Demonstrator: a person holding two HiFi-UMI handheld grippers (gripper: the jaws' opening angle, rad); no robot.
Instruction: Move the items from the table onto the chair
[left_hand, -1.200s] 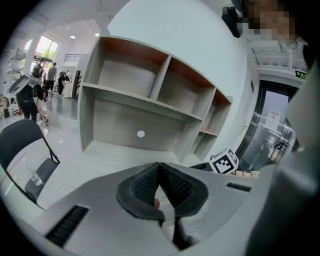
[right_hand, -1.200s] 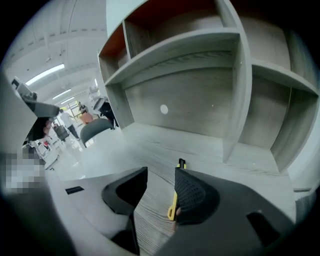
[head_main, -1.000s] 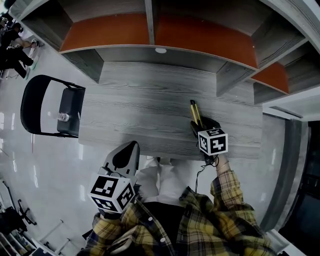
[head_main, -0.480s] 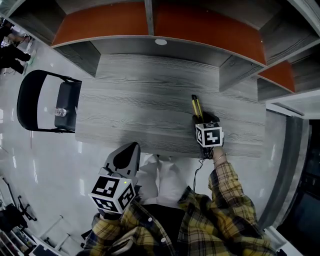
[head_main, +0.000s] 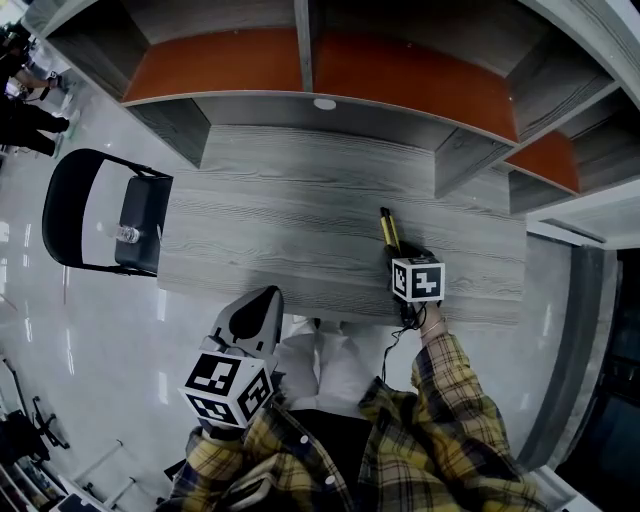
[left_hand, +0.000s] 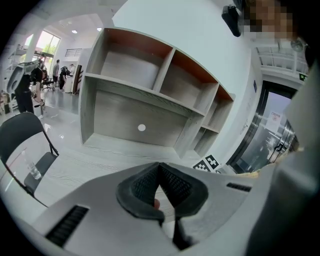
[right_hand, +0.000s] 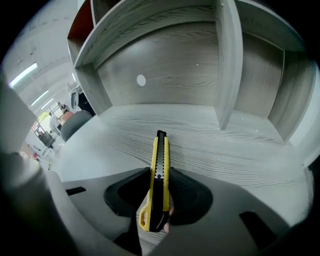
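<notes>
My right tool is closing on the yellow knife, pads at both its sides, as it lies on the table. My left tool is pinched shut, empty. The chair seat holds one bottle.

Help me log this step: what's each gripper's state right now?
Left gripper: shut, empty.
Right gripper: closing on the knife between its jaws.

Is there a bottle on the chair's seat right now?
Yes, a small clear bottle sits on the black chair, on its seat, beside the table.
</notes>
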